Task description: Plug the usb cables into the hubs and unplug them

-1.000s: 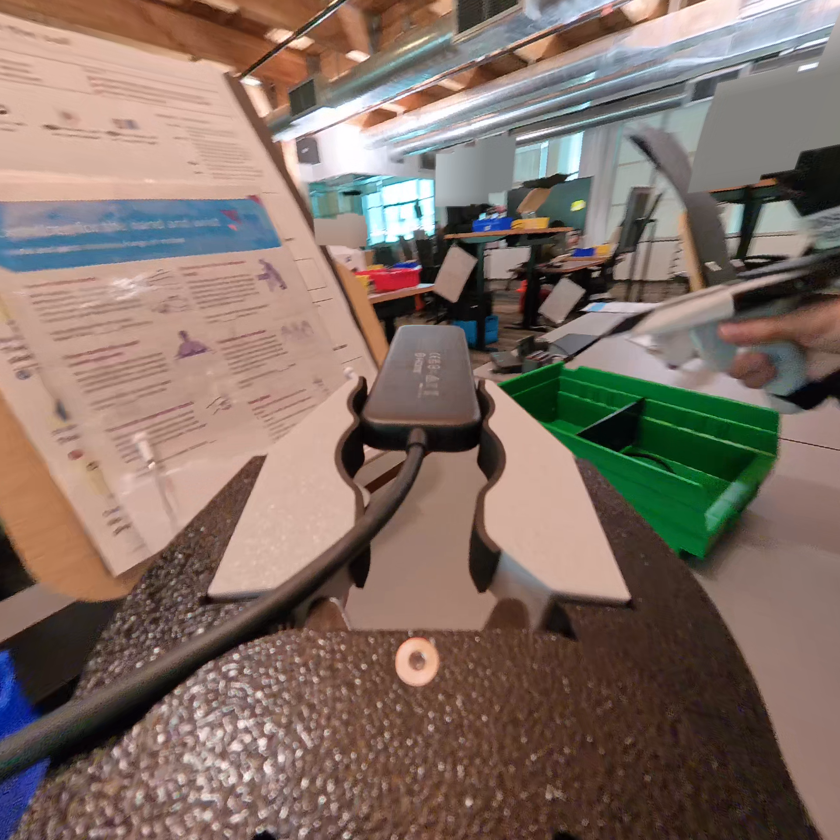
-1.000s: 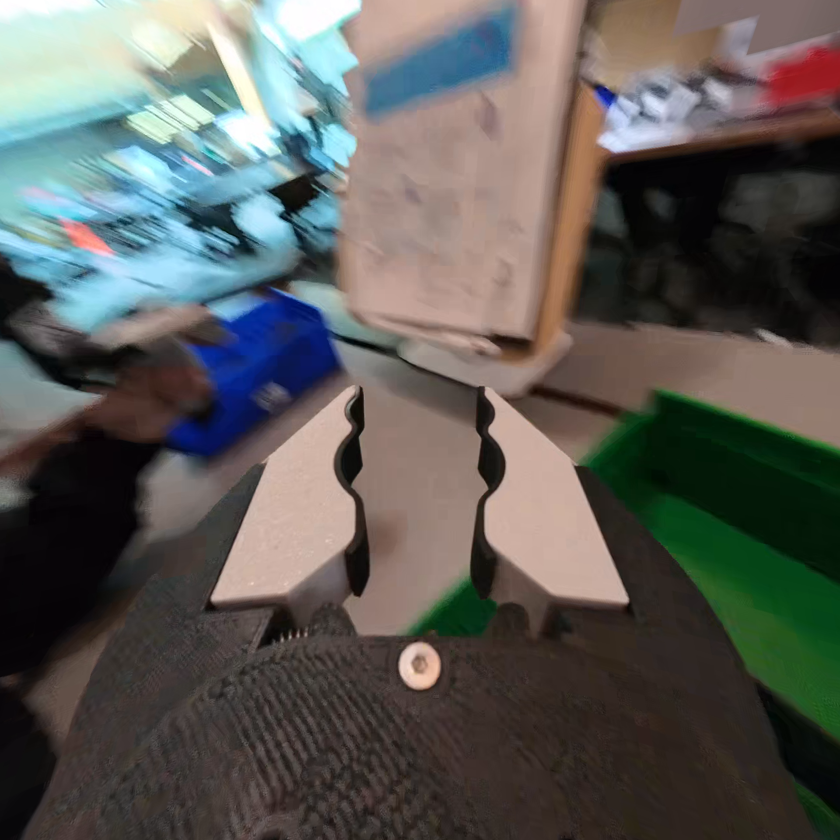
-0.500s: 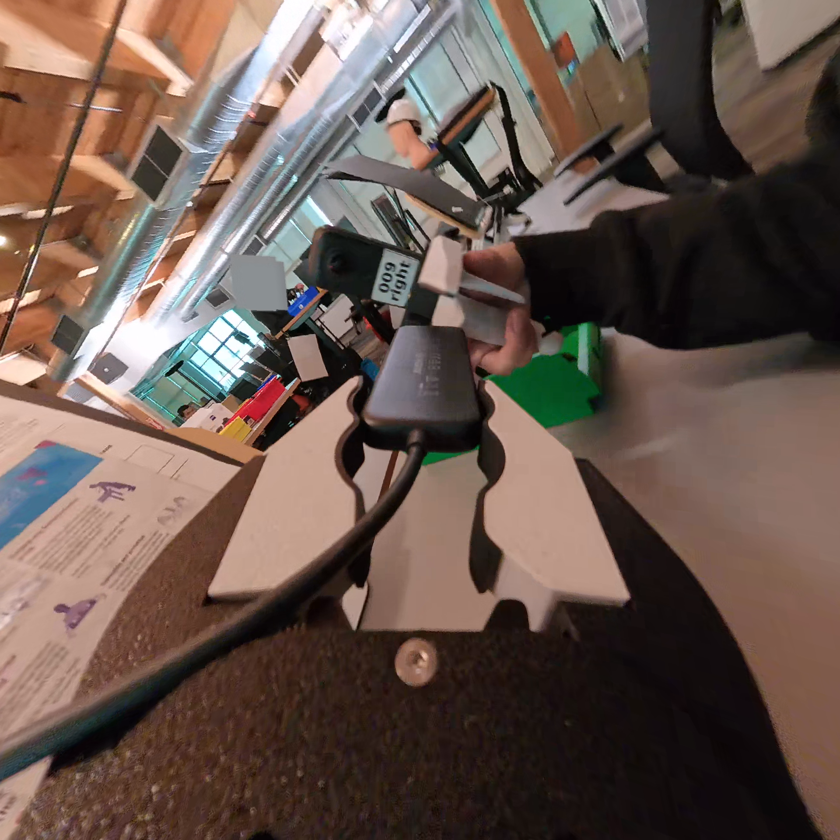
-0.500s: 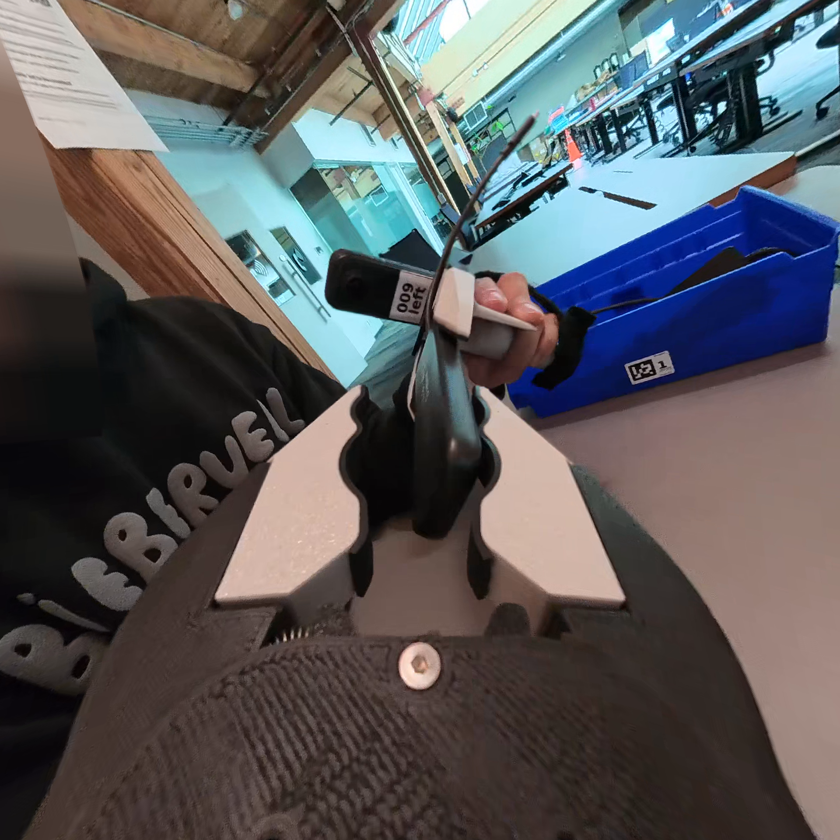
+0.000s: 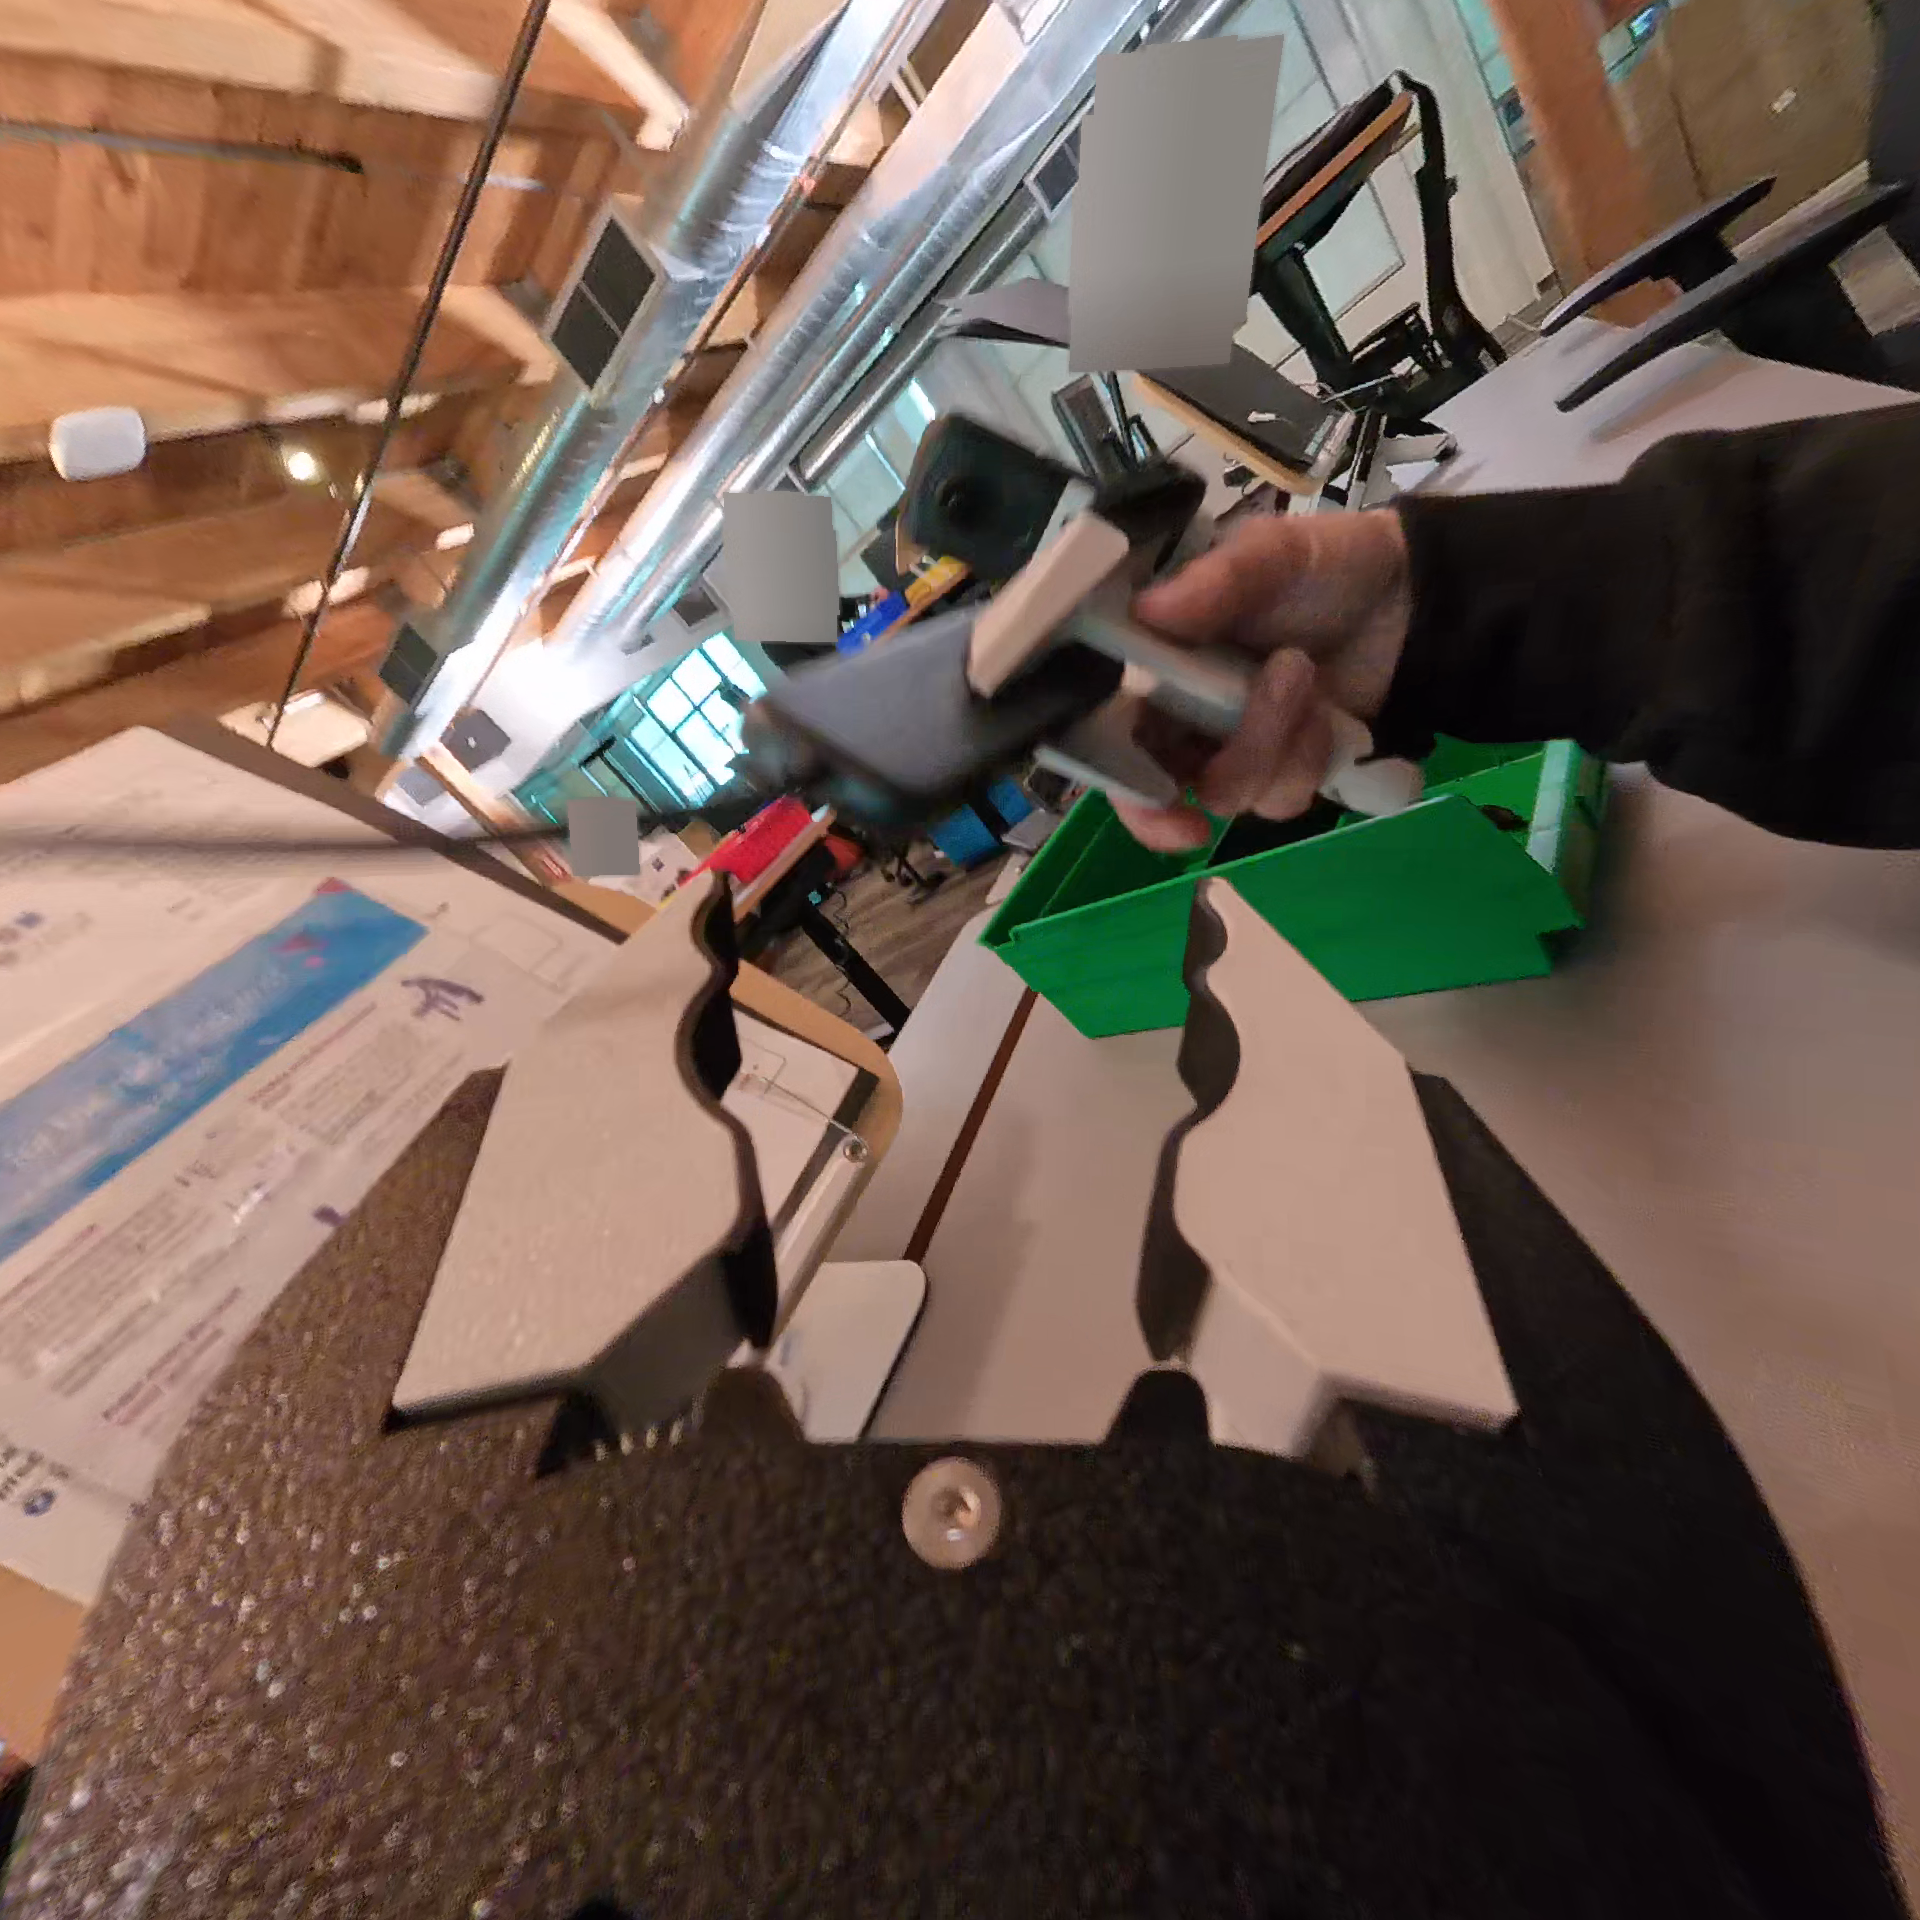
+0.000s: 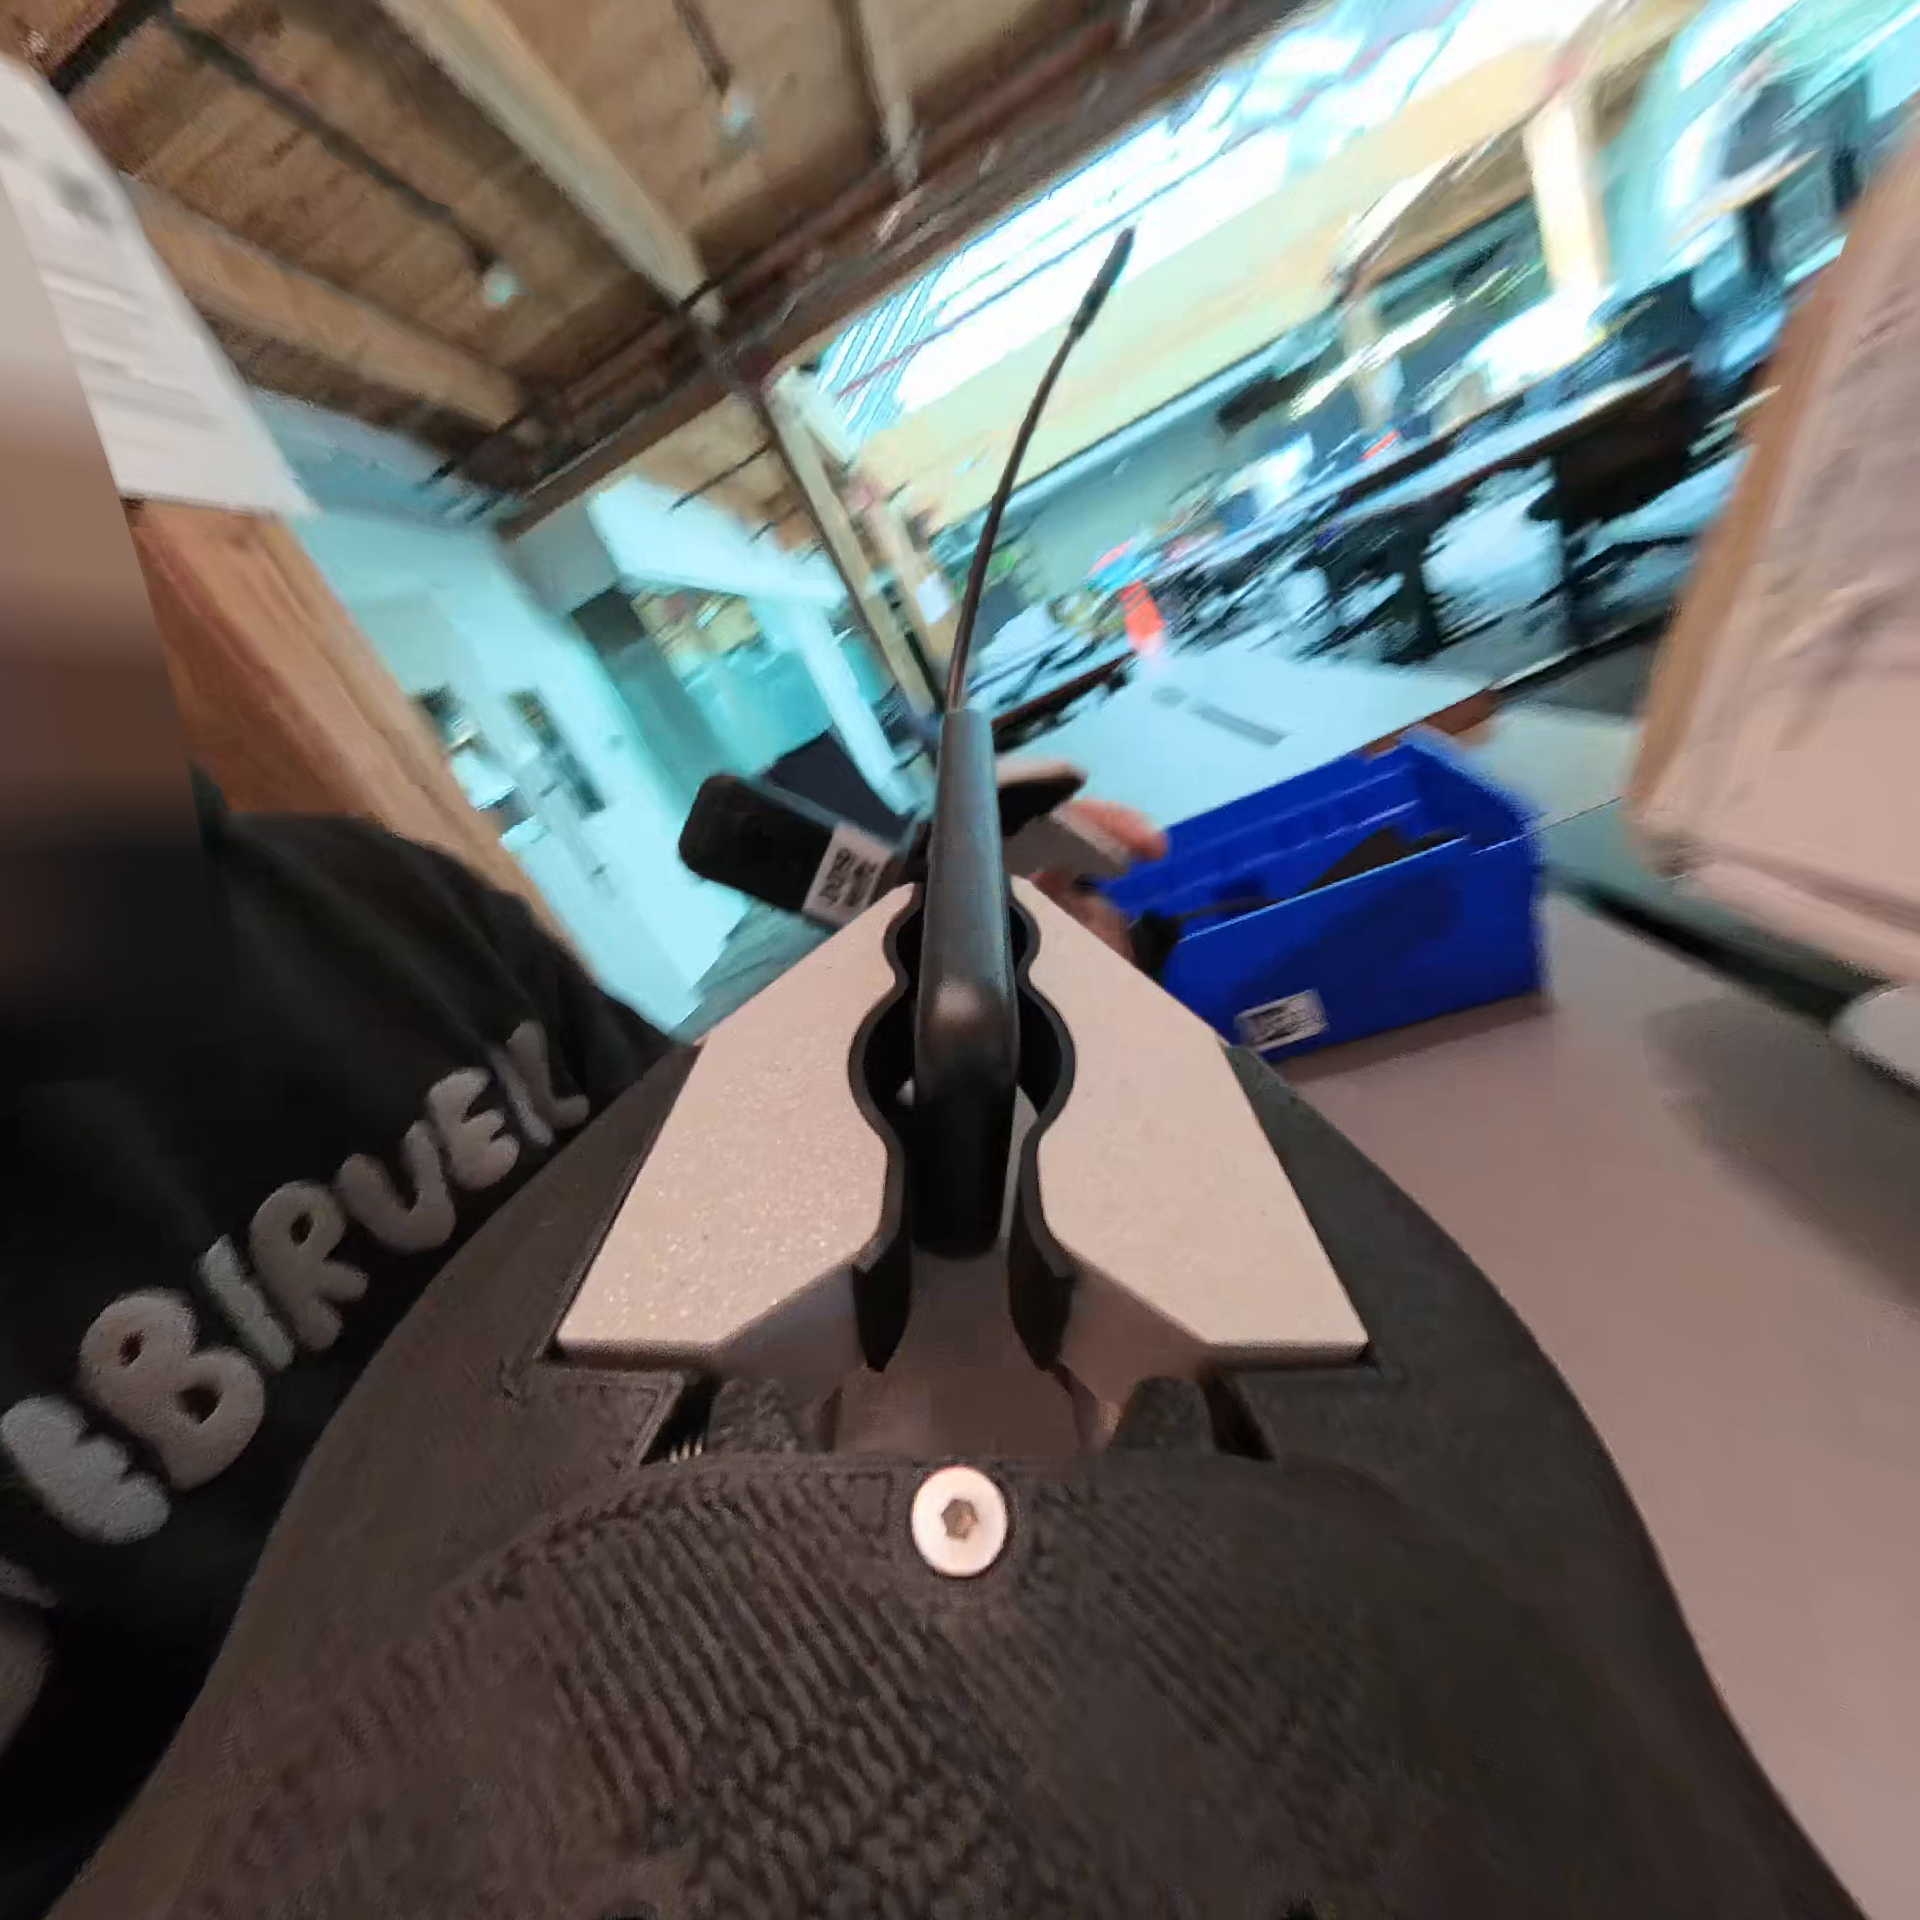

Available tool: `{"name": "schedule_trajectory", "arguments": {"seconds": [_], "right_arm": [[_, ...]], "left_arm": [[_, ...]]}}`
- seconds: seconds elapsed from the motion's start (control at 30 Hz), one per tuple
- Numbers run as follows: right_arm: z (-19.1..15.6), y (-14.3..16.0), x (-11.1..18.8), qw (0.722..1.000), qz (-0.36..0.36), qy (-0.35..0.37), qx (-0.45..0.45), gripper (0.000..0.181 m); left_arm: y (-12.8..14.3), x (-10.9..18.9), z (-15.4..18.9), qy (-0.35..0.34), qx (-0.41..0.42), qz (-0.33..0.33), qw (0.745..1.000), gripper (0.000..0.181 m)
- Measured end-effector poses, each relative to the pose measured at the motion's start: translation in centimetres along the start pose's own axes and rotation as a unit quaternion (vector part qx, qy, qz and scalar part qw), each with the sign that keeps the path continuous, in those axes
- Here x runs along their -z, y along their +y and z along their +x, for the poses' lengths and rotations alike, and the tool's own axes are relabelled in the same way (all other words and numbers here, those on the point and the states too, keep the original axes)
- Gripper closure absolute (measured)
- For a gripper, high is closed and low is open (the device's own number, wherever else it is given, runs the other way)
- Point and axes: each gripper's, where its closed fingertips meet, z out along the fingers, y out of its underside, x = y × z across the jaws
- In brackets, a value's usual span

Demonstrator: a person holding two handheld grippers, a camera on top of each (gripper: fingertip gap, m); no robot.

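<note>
My right gripper (image 6: 964, 904) is shut on a black USB hub (image 6: 961, 1039), held edge-on between the fingers. The hub's thin black cable (image 6: 1018, 468) rises from its far end and curves up and right. My left gripper (image 5: 961, 904) is open and empty, its jaws wide apart above the grey table (image 5: 1714, 1091). In the left wrist view the right gripper (image 5: 894, 727) shows farther off, held by a hand (image 5: 1268, 665), blurred, with a dark cable (image 5: 312, 844) trailing to the left. The left gripper's camera end (image 6: 790, 847) shows behind the hub in the right wrist view.
A green divided bin (image 5: 1351, 914) stands on the table behind the right gripper. A blue bin (image 6: 1351, 935) with dark items stands on the table in the right wrist view. A printed instruction board (image 5: 208, 1039) stands at the left. A person's dark sweatshirt (image 6: 260, 1091) is close.
The hub has passed from my left gripper to my right one. The left jaws have opened and let go; the right jaws have closed on the hub.
</note>
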Motion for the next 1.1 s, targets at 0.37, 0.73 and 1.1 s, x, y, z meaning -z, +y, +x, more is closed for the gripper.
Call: {"name": "schedule_trajectory", "arguments": {"seconds": [0.37, 0.73, 1.1], "right_arm": [[5.9, -2.5, 25.4, 0.809, -0.05, 0.563, 0.162, 0.17], [12.1, 2.3, 28.6, 0.823, -0.15, 0.546, 0.035, 0.158], [12.3, -2.7, 33.3, 0.65, -0.132, 0.729, 0.169, 0.136]], "left_arm": [[1.8, -1.1, 0.8, 0.006, -0.004, -0.048, 0.999, 0.108], [2.7, -1.3, 0.8, 0.001, 0.008, -0.063, 0.998, 0.113], [2.9, -1.4, 0.6, -0.004, 0.013, -0.075, 0.997, 0.115]]}}
